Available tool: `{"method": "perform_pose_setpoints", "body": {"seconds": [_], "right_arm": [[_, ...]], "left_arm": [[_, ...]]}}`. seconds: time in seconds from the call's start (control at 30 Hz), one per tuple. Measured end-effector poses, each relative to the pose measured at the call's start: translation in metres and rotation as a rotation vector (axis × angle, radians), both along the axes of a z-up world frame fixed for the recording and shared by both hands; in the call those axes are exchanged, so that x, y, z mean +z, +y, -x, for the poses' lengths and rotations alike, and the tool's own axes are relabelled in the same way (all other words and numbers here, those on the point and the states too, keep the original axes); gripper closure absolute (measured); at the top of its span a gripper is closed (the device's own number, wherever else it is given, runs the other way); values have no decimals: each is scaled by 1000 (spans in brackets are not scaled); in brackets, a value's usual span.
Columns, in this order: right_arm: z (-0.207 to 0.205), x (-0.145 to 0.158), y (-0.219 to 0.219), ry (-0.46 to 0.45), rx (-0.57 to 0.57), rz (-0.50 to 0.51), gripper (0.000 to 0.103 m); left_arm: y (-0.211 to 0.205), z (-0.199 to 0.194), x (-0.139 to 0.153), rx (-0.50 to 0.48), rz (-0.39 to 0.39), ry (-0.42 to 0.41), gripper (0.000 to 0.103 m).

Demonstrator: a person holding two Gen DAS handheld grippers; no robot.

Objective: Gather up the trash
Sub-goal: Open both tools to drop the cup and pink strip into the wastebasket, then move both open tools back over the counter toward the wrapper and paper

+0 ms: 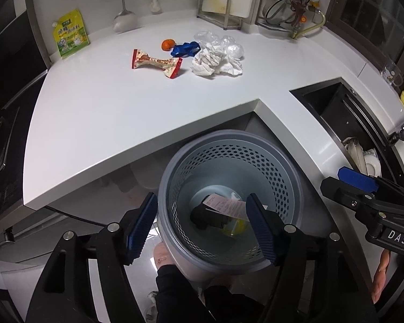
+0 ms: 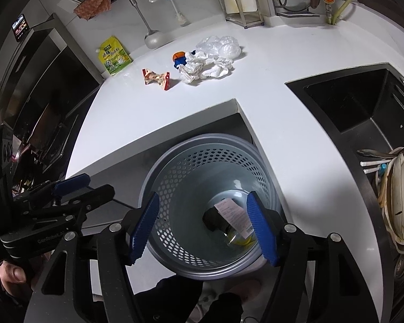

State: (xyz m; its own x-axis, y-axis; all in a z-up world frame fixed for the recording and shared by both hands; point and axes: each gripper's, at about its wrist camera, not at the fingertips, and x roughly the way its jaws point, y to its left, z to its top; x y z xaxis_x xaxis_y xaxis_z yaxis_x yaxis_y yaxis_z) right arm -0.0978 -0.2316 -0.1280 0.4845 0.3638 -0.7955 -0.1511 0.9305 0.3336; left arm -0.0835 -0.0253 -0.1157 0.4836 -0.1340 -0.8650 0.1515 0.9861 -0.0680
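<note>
A grey perforated trash bin (image 1: 175, 172) (image 2: 159, 172) stands on the floor below the counter corner. Inside lie a receipt (image 1: 226, 206) (image 2: 233, 212), a dark object (image 1: 207, 216) and something yellow (image 1: 239, 226). On the white counter (image 1: 121, 107) lie a red snack wrapper (image 1: 156, 63) (image 2: 157, 78), crumpled white paper (image 1: 215, 60) (image 2: 204, 68), clear plastic (image 1: 223, 41) (image 2: 220, 45), a blue scrap (image 1: 184, 48) (image 2: 179, 60) and an orange piece (image 1: 167, 44) (image 2: 178, 54). My left gripper (image 1: 202, 228) is open and empty above the bin. My right gripper (image 2: 204, 228) is open and empty above the bin too.
A yellow-green pouch (image 1: 70, 35) (image 2: 114, 55) leans at the counter's back left. A black sink (image 1: 334, 107) (image 2: 363, 102) with dishes (image 2: 398, 202) lies right. A ladle (image 1: 124, 18), a rack (image 1: 220, 8) and a stove (image 1: 2, 123) border the counter.
</note>
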Motion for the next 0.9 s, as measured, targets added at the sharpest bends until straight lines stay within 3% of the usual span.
{"method": "perform_pose_setpoints", "body": {"seconds": [0.37,0.9], "right_arm": [[-26,16,3,-42,-22,-10,35],[-81,45,43,-94,-30,18,33]], "left_arm": [[27,-22,22,59,-23,-55,28],[76,-90,60,88,-16,-150,23]]}}
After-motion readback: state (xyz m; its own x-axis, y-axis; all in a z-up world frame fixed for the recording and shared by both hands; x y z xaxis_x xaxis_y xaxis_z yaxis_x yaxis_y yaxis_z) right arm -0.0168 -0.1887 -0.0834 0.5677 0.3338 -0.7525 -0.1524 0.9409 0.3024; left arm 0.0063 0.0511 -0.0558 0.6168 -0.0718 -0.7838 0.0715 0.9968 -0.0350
